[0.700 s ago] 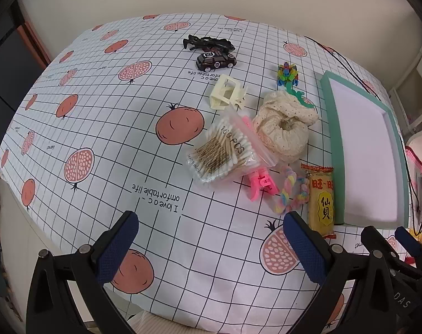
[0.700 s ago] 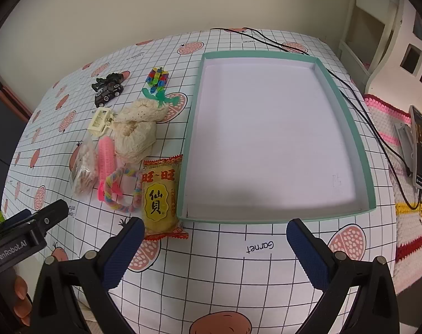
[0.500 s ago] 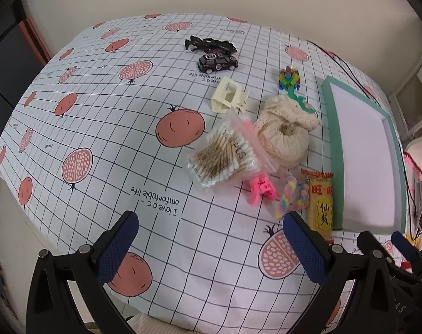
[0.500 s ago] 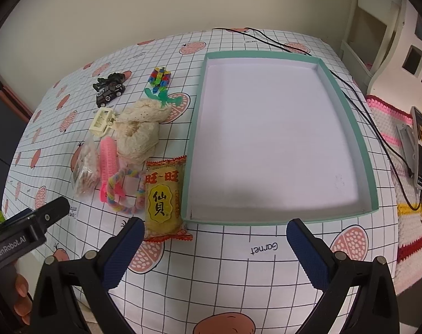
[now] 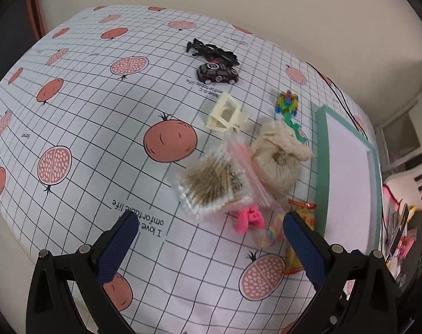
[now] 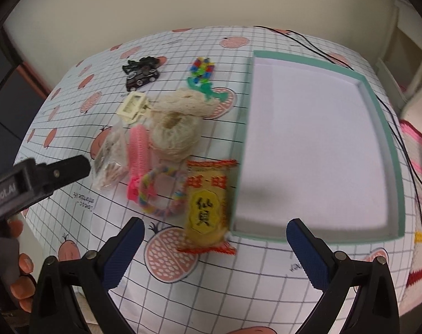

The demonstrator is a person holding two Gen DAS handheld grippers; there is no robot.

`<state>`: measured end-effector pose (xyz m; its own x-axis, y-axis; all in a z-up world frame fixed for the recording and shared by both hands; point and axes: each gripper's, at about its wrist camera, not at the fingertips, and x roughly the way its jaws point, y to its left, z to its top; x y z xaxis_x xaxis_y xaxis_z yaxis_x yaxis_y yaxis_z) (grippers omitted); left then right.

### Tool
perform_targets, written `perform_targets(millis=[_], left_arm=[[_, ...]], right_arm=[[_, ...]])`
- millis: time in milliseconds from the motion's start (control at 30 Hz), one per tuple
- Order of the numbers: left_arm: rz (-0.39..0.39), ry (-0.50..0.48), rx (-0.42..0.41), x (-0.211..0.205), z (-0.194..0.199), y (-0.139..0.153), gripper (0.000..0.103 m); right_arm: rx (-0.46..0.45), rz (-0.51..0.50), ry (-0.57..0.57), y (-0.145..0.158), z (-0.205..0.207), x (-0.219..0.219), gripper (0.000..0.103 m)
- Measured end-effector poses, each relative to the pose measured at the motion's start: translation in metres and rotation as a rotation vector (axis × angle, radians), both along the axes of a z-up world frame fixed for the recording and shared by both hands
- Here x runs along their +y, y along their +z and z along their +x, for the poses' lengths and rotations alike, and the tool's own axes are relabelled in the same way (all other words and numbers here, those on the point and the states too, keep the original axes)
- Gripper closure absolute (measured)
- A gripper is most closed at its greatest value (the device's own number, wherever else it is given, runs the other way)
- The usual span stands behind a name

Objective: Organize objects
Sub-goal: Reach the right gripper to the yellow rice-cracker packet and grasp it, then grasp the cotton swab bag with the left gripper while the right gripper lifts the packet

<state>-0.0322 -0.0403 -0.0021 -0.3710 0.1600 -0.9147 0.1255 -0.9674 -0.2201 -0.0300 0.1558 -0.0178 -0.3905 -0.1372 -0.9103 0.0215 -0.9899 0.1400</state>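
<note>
- Right gripper (image 6: 215,243) spread wide, empty, aimed over snack packet (image 6: 206,204) touching tray (image 6: 384,128) edge; likely first pick.
- Left gripper (image 5: 206,235) likewise open, empty, near cotton-swab bag (image 5: 211,188).

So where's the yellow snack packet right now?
The yellow snack packet lies on the tablecloth in the right wrist view, right against the green tray's left wall, with the rainbow loop just to its left.
</note>
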Motion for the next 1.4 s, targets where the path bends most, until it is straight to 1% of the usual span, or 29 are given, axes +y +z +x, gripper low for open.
perform_targets(millis=[100,200,333,433,567,633,700,833,900,967,1067,1133,1233,1300,1400], left_arm=[[0.005,0.009,0.007,-0.003,-0.004,-0.001,0.000],[-0.015,0.020,-0.005,-0.004,-0.010,-0.006,0.000],[0.012,0.034,-0.012,-0.005,-0.017,-0.010,0.000],[0.008,0.059,-0.017,-0.006,-0.024,-0.013,0.000],[0.057,0.080,-0.053,-0.009,-0.029,-0.020,0.000],[0.072,0.069,-0.082,-0.006,-0.033,-0.025,0.000],[0.080,0.065,-0.115,-0.003,-0.037,-0.030,0.000],[0.083,0.101,-0.149,-0.004,-0.044,-0.035,0.000],[0.054,0.113,-0.149,-0.003,-0.049,-0.034,0.000],[0.038,0.111,-0.145,-0.003,-0.052,-0.036,0.000],[0.055,0.098,-0.162,-0.002,-0.056,-0.038,0.000],[0.064,0.090,-0.160,-0.002,-0.056,-0.039,0.000],[0.030,0.075,-0.169,-0.002,-0.057,-0.043,0.000],[0.021,0.073,-0.178,-0.006,-0.059,-0.046,0.000],[0.038,0.082,-0.182,-0.010,-0.057,-0.049,0.000]], right_arm=[[0.006,-0.001,0.009,0.000,-0.005,-0.003,0.000],[0.023,0.001,0.027,0.001,-0.009,-0.007,0.000],[0.046,-0.004,0.066,0.003,-0.016,-0.015,0.000],[0.048,-0.019,0.083,0.002,-0.021,-0.020,0.003],[0.043,-0.009,0.108,-0.001,-0.026,-0.027,0.008],[0.032,-0.007,0.119,-0.003,-0.028,-0.030,0.009],[0.027,-0.004,0.127,-0.004,-0.030,-0.031,0.018],[0.018,-0.022,0.129,-0.005,-0.033,-0.029,0.022],[0.012,-0.029,0.129,-0.006,-0.033,-0.029,0.027],[0.002,-0.029,0.134,-0.008,-0.033,-0.028,0.029],[-0.010,-0.023,0.139,-0.010,-0.033,-0.028,0.036],[-0.027,-0.025,0.135,-0.013,-0.032,-0.028,0.038],[-0.046,-0.009,0.134,-0.017,-0.030,-0.029,0.042],[-0.054,0.010,0.130,-0.018,-0.030,-0.028,0.043],[-0.061,0.014,0.114,-0.020,-0.030,-0.025,0.046]])
